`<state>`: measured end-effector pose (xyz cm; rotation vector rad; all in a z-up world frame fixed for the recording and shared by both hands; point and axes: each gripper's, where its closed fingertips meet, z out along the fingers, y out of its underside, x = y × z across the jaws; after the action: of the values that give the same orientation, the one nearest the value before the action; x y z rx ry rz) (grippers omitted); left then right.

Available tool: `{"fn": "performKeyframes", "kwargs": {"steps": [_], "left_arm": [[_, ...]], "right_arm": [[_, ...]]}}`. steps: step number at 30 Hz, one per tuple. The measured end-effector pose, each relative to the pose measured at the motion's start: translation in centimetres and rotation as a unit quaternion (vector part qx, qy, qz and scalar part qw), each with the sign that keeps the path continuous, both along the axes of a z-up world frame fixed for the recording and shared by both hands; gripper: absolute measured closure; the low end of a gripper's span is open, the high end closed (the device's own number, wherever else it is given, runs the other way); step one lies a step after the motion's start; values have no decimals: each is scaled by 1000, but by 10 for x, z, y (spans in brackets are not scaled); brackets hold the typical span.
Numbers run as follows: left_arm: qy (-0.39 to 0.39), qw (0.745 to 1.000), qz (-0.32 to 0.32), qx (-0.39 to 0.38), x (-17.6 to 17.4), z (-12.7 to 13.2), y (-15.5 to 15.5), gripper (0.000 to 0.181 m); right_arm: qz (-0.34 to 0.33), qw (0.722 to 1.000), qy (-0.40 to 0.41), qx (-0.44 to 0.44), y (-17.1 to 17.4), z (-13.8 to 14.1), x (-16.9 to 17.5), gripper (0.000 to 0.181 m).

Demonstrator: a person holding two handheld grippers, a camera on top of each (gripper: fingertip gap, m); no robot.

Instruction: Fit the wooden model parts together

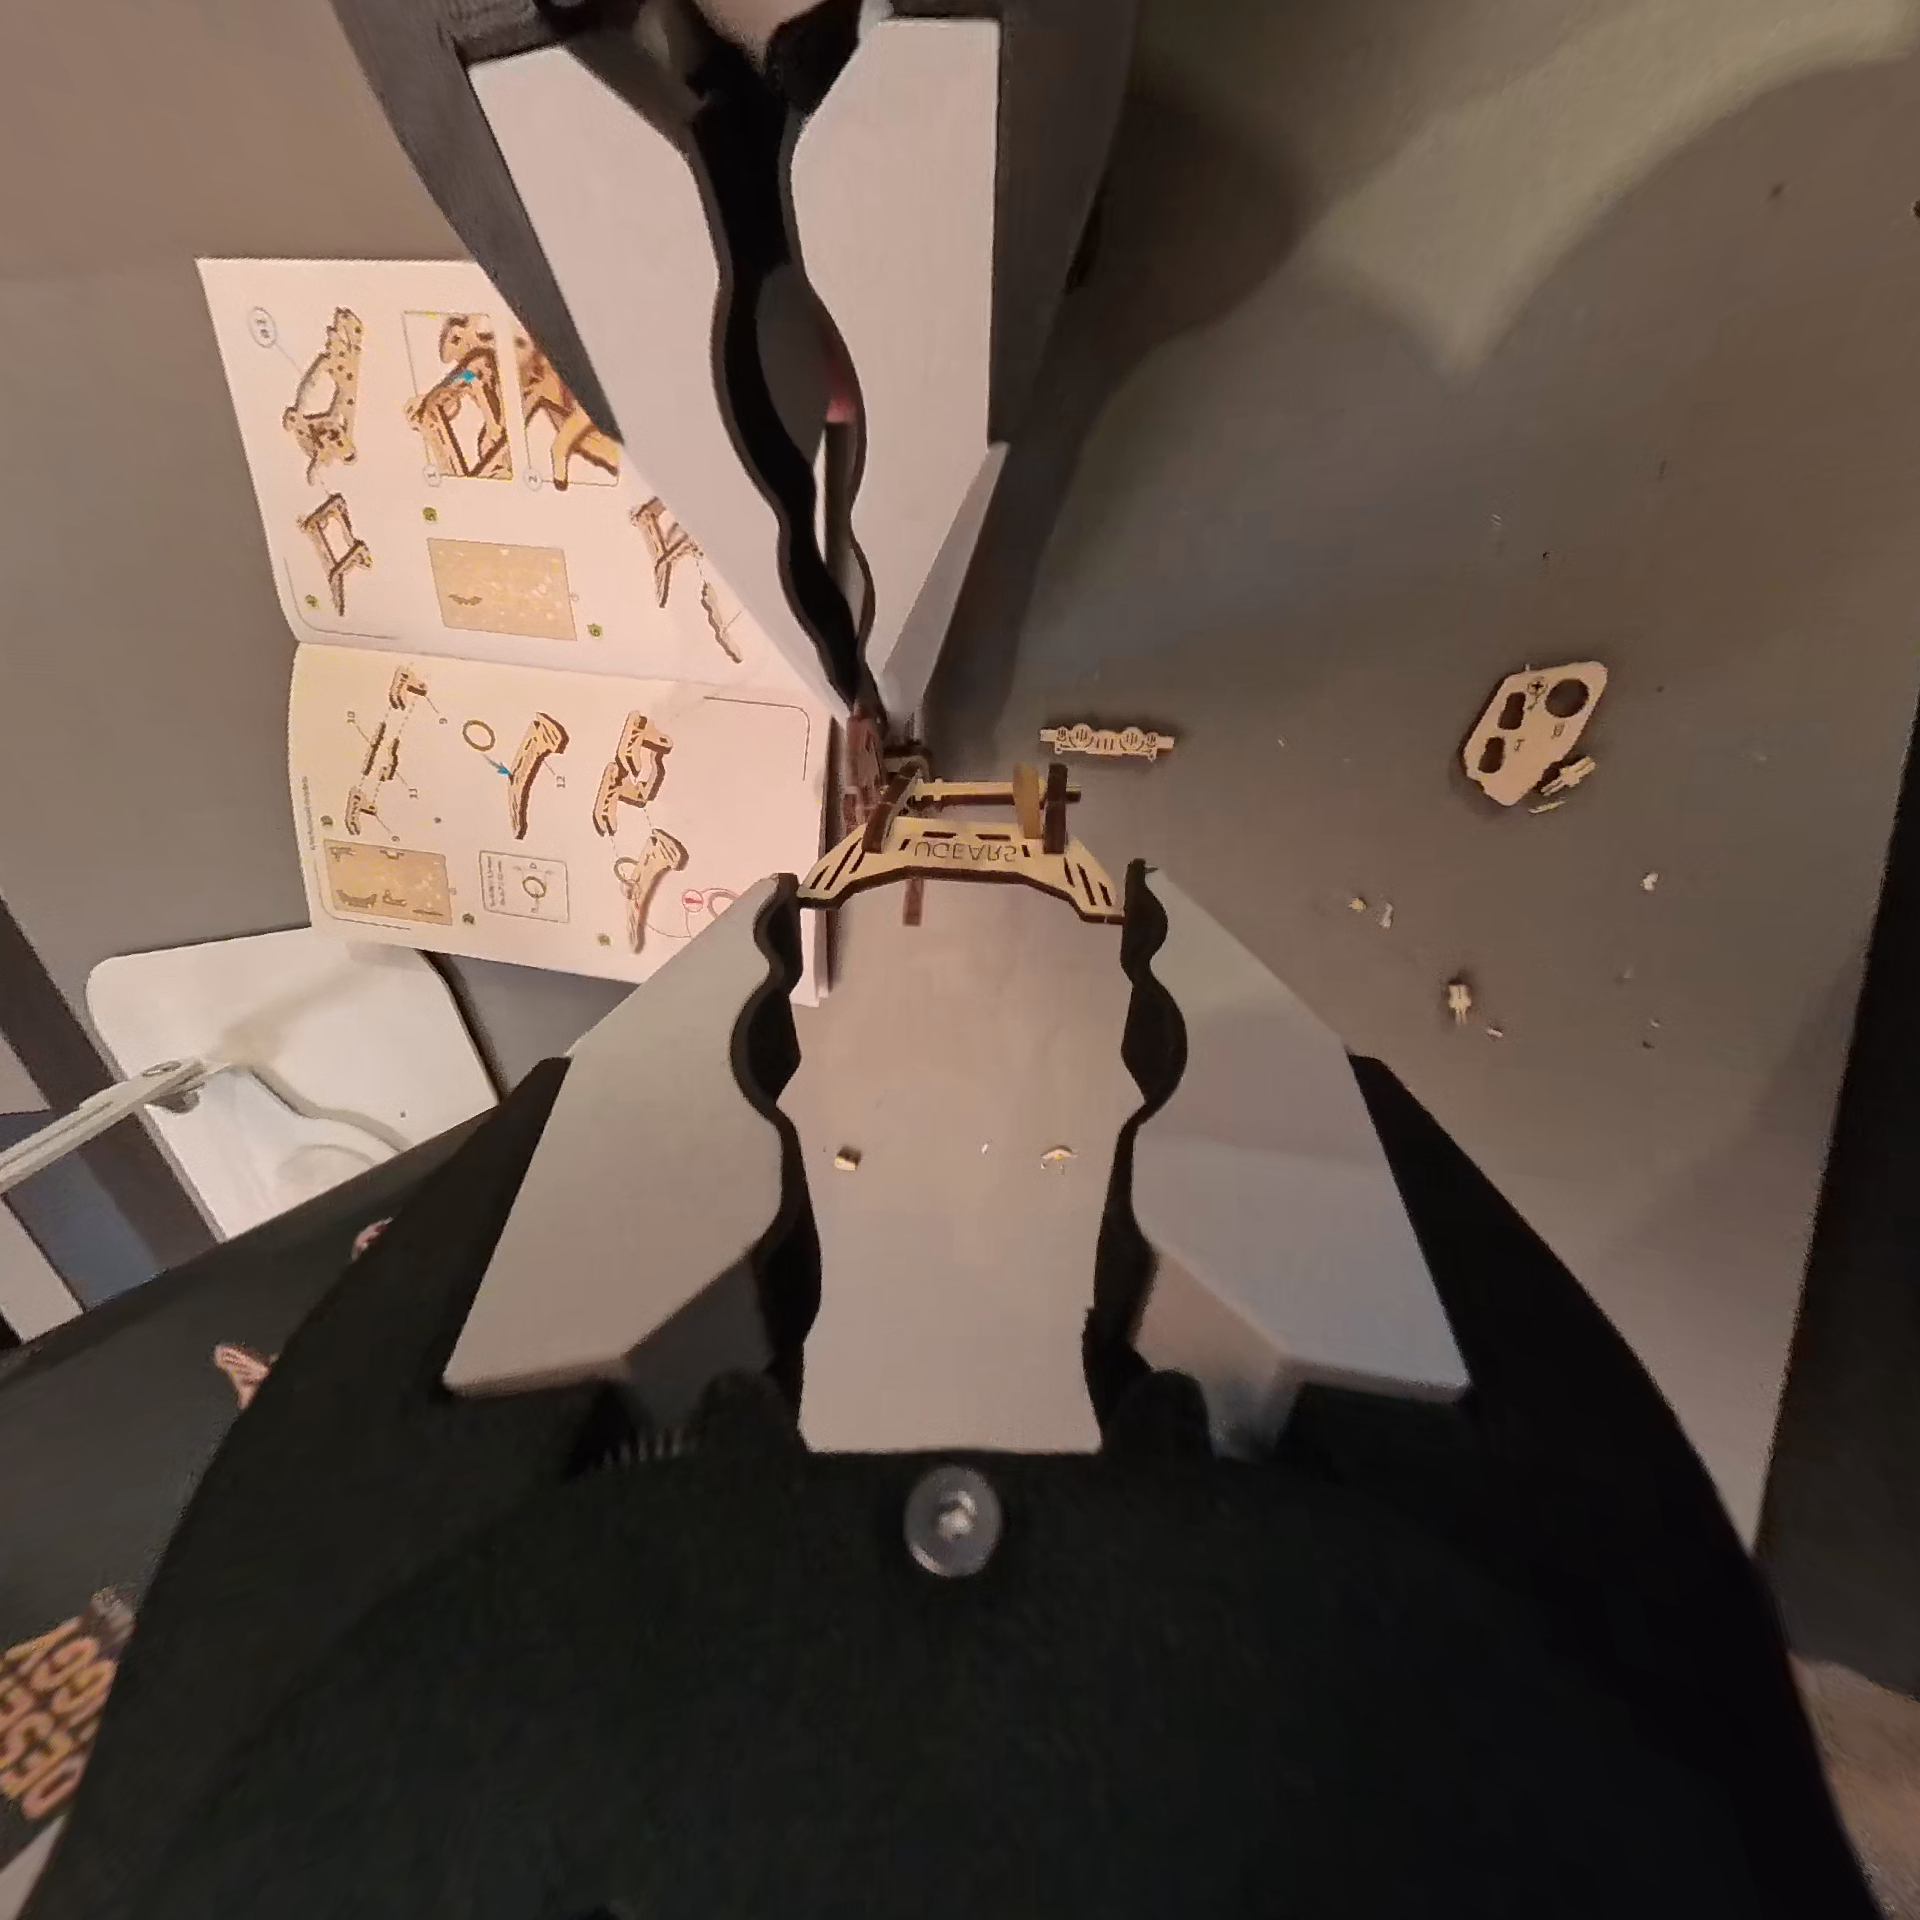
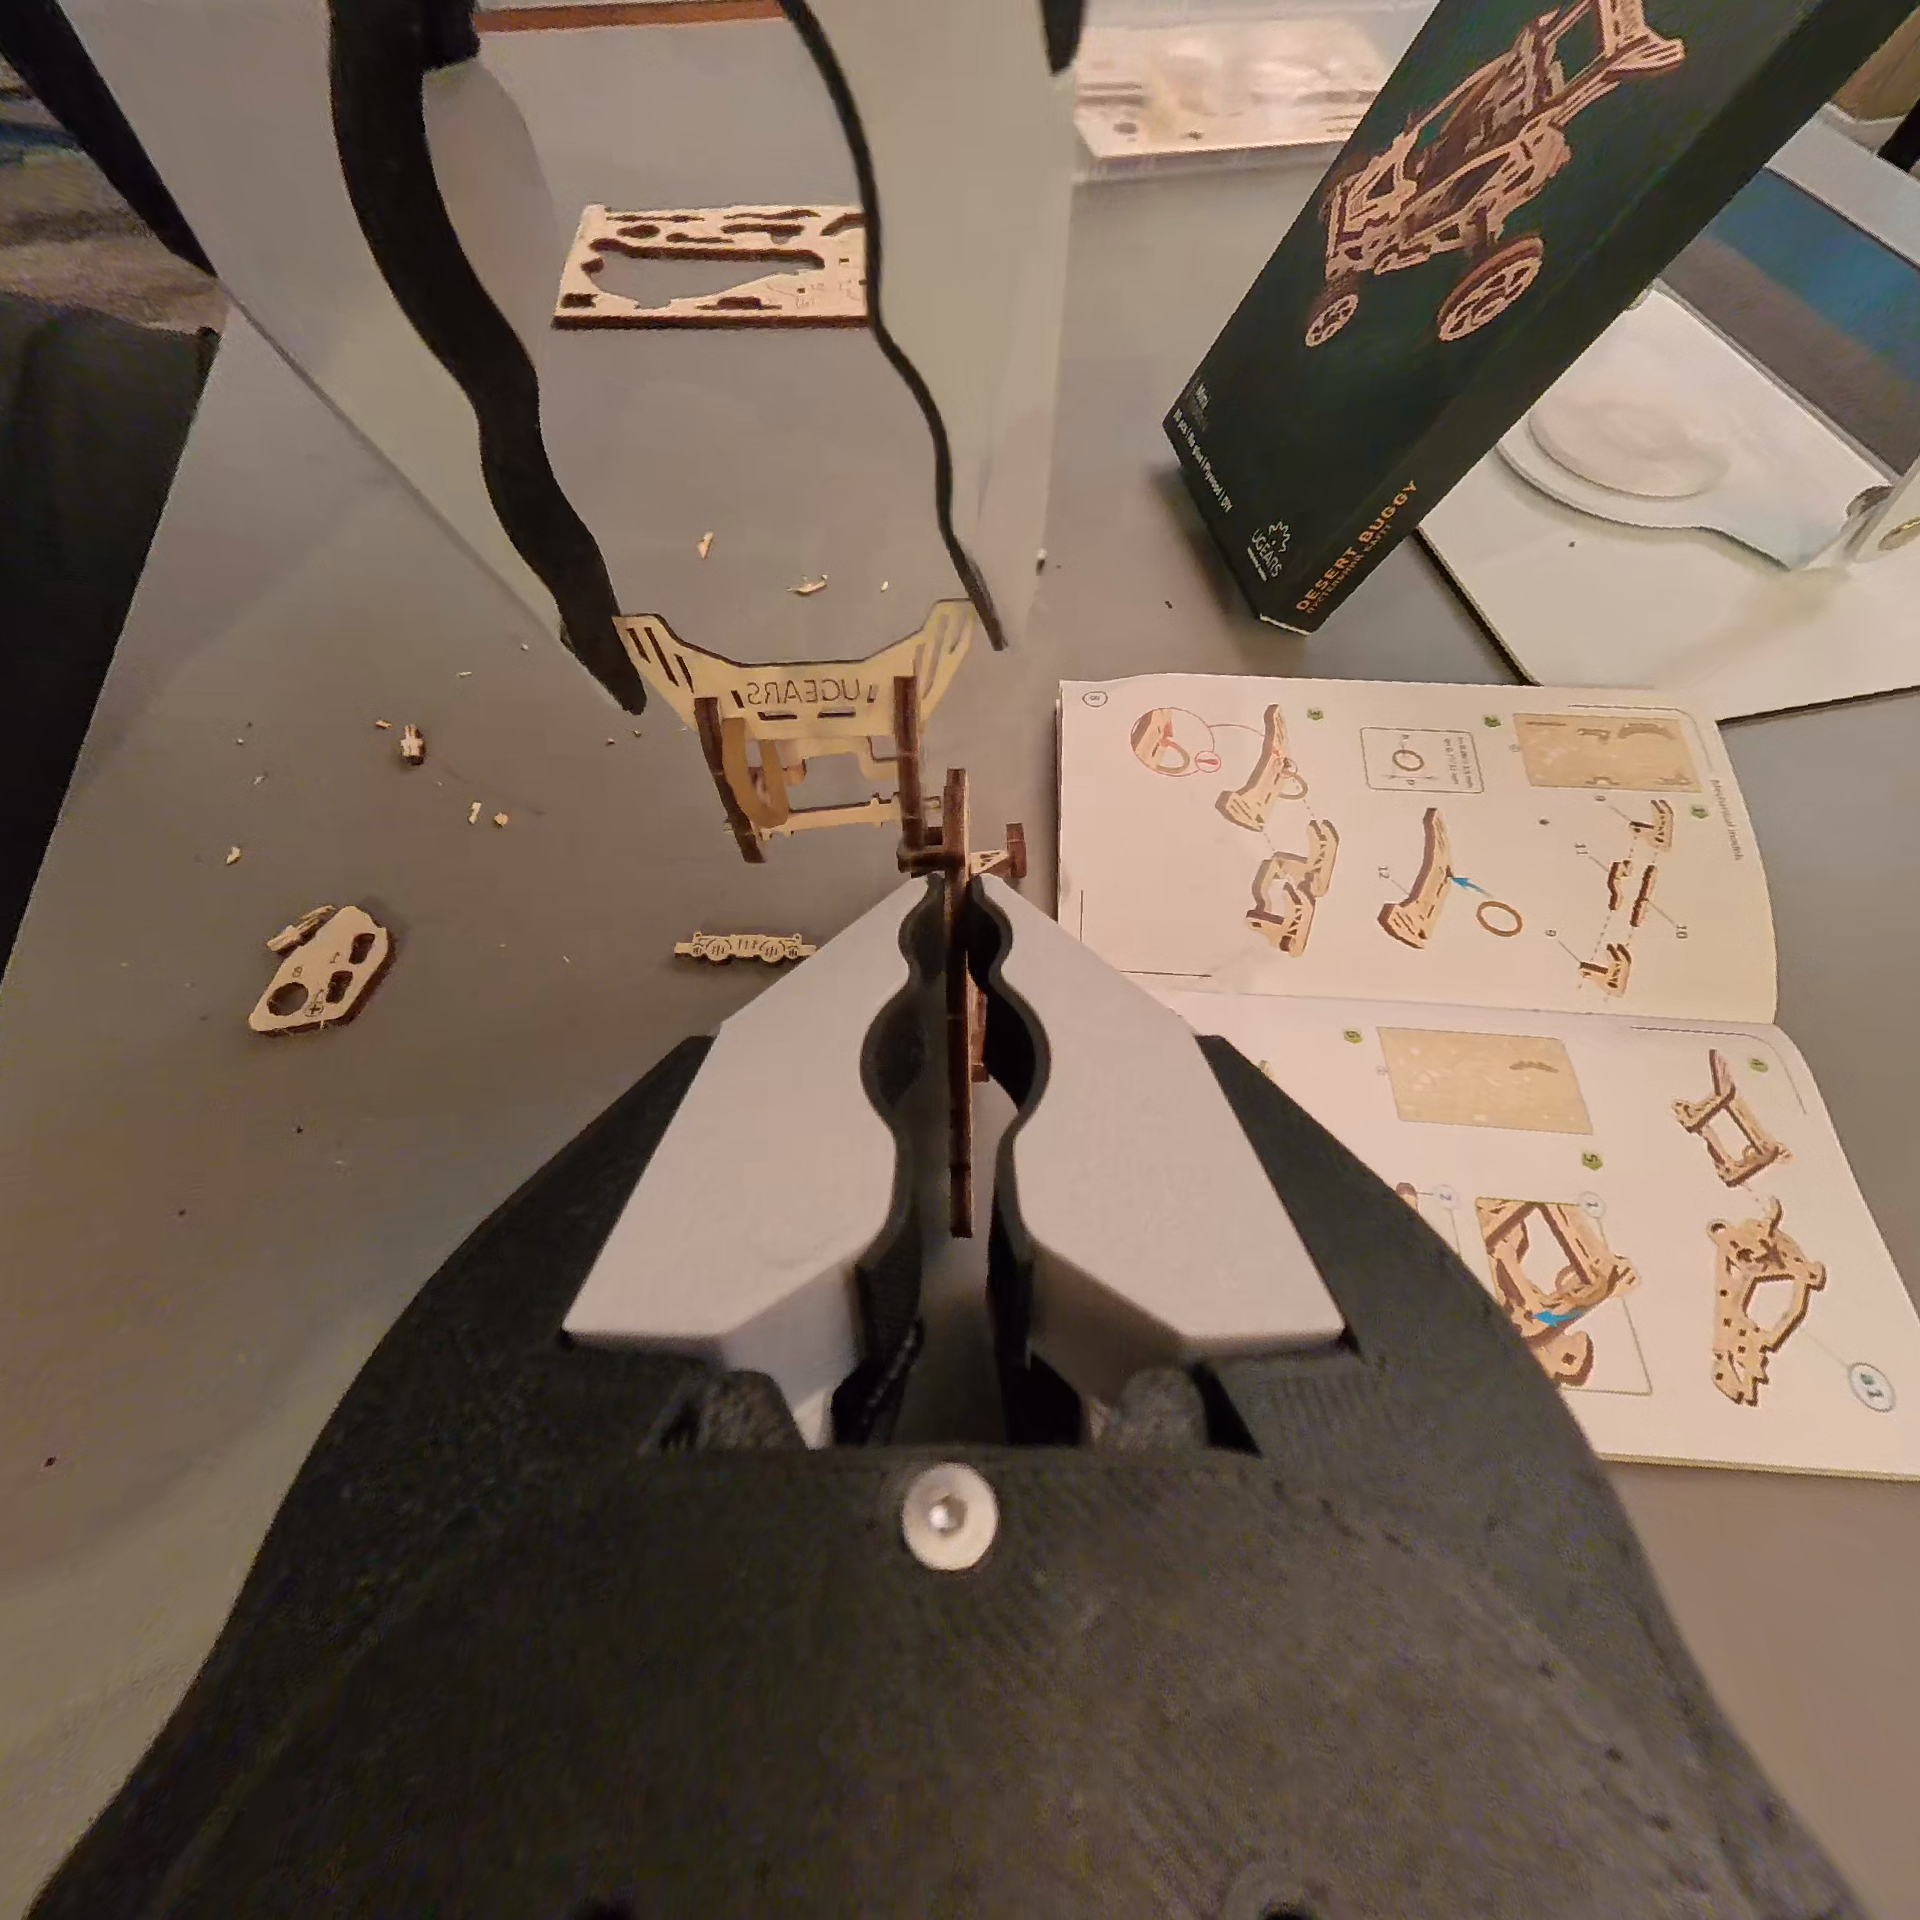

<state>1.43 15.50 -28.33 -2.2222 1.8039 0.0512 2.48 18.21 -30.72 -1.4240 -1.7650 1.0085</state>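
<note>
Gripping slotted wooden frame plate (image 1: 961, 868) by both ends, your left gripper (image 1: 961, 894) holds it above grey table (image 1: 1455, 468). Your right gripper (image 2: 954, 883) pinches flat side panel (image 2: 958, 1039) edge-on, just beside frame's crosspieces.

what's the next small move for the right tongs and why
Probably ease the right tongs forward, pushing their flat side panel onto the frame held by the left tongs. The panel's front end already meets the frame's side, apparently not fully seated.

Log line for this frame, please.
left gripper: shut on wooden frame | right gripper: shut on flat wooden part | parts meeting above table
</note>
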Motion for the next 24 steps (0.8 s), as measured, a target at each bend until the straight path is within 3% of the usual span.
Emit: {"fn": "performKeyframes", "kwargs": {"steps": [11,16,24], "left_arm": [[-37,985,-34,166,-6,-7,-19,121],[-28,967,-51,248,-9,5,-10,121],[-18,957,-79,278,-5,6,-12,121]], "right_arm": [[-4,1000,20,15,0,5,1,181],[-6,999,31,25,0,8,2,181],[-8,997,51,52,1,12,2,181]]}}
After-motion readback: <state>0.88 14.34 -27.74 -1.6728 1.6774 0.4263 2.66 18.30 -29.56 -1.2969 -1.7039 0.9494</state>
